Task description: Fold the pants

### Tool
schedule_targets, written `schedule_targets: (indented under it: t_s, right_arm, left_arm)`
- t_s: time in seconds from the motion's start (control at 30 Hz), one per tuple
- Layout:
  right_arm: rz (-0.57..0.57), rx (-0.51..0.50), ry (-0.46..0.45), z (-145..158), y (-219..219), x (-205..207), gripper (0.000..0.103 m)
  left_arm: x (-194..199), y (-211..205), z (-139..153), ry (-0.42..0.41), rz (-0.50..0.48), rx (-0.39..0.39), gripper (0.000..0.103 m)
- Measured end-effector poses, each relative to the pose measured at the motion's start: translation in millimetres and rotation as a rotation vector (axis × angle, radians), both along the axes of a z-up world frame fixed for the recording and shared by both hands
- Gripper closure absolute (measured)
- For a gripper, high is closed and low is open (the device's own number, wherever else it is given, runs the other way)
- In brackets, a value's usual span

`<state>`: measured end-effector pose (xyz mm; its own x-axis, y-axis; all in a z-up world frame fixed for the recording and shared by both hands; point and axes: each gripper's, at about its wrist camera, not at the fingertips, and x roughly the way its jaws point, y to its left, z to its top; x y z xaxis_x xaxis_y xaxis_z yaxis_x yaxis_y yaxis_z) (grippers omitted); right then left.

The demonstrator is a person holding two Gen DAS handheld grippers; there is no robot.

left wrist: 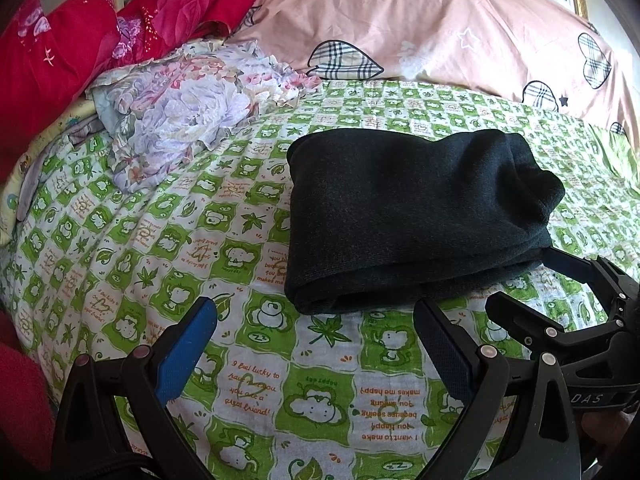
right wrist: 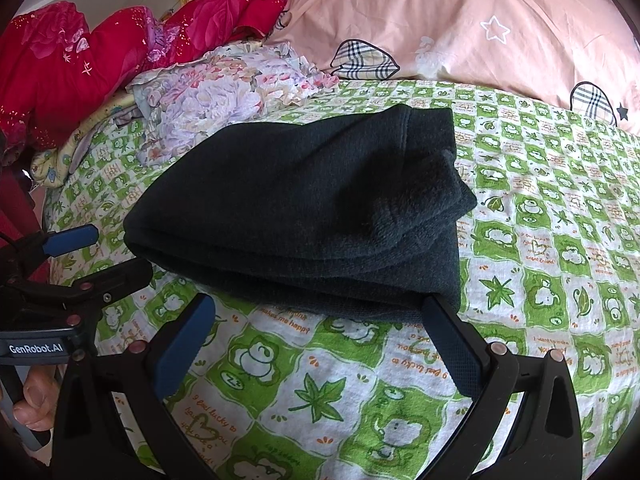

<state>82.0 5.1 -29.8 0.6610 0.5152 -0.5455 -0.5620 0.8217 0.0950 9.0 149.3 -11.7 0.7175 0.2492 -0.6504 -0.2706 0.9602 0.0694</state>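
The dark pants [left wrist: 408, 216] lie folded into a thick compact bundle on the green and white bed sheet [left wrist: 224, 240]. My left gripper [left wrist: 316, 312] is open just short of the bundle's near edge, with nothing between its fingers. My right gripper [left wrist: 528, 280] shows at the right, open beside the bundle's near right corner. In the right wrist view the pants [right wrist: 304, 208] fill the middle. The right gripper [right wrist: 318, 306] is open at their near edge, its right fingertip [right wrist: 434, 308] against the cloth. The left gripper [right wrist: 112, 254] stands open at the bundle's left corner.
A pink quilt [left wrist: 400, 12] with plaid hearts lies along the far side of the bed. Crumpled floral cloth [left wrist: 180, 108] and red bedding [left wrist: 60, 60] are piled at the far left. A hand [right wrist: 36, 404] holds the left gripper's handle. Bare sheet [right wrist: 560, 240] stretches to the right.
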Motion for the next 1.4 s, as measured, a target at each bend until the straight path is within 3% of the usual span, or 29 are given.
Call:
schedule_targets:
  t_s: [0.9,1.4]
  right_arm:
    - [0.004,-0.009,0.018,0.7,-0.2,1.2,0.000]
    - [-0.004,-0.026,0.011,16.2,-6.0,0.1,0.000]
  left_arm:
    - [-0.5,1.0,2.7,0.013,-0.003,0.019,0.004]
    - [-2.0,9.3,7.0,-0.001,0.010,0.029,0.004]
